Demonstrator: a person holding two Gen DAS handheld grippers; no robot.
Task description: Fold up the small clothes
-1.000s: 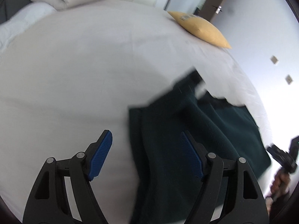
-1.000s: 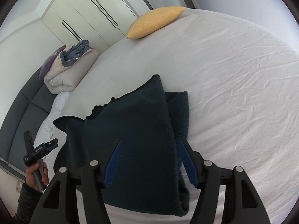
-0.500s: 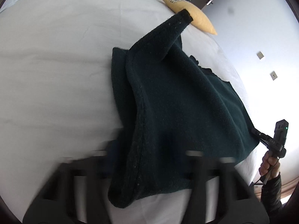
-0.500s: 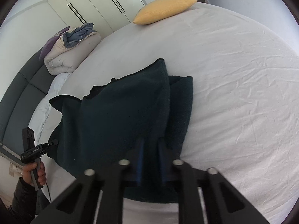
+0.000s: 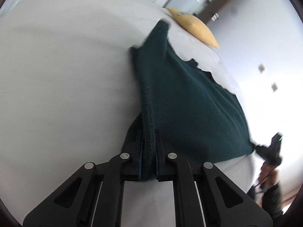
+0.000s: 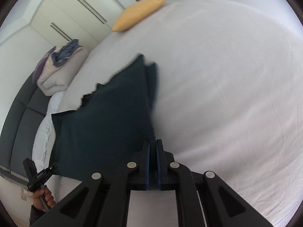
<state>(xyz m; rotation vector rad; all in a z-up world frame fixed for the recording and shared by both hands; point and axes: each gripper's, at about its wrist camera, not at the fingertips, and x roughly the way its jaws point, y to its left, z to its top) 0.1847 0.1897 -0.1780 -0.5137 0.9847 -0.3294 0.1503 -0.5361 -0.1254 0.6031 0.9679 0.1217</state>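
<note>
A dark green fleece garment point(image 5: 189, 98) lies partly folded on the white bed sheet point(image 5: 66, 75). My left gripper point(image 5: 148, 132) has its jaws closing tight on the garment's thick left edge, which fills the gap between the blue pads. In the right wrist view the same garment point(image 6: 106, 117) spreads to the left, and my right gripper point(image 6: 153, 141) is shut on its near right edge. The cloth stretches between the two grips. Each view shows the other gripper at the frame's edge in a person's hand point(image 6: 43, 198).
A yellow pillow point(image 6: 138, 13) lies at the bed's far edge. A folded beige duvet with blue and purple clothes point(image 6: 58, 75) sits at the left, beside a dark padded headboard point(image 6: 17, 117). Cream wardrobe doors point(image 6: 75, 15) stand behind. White sheet point(image 6: 227, 75) spreads to the right.
Both grippers went from open to shut on the garment's edges. The left gripper moved right and down onto the cloth, and the right gripper moved a little closer to it.
</note>
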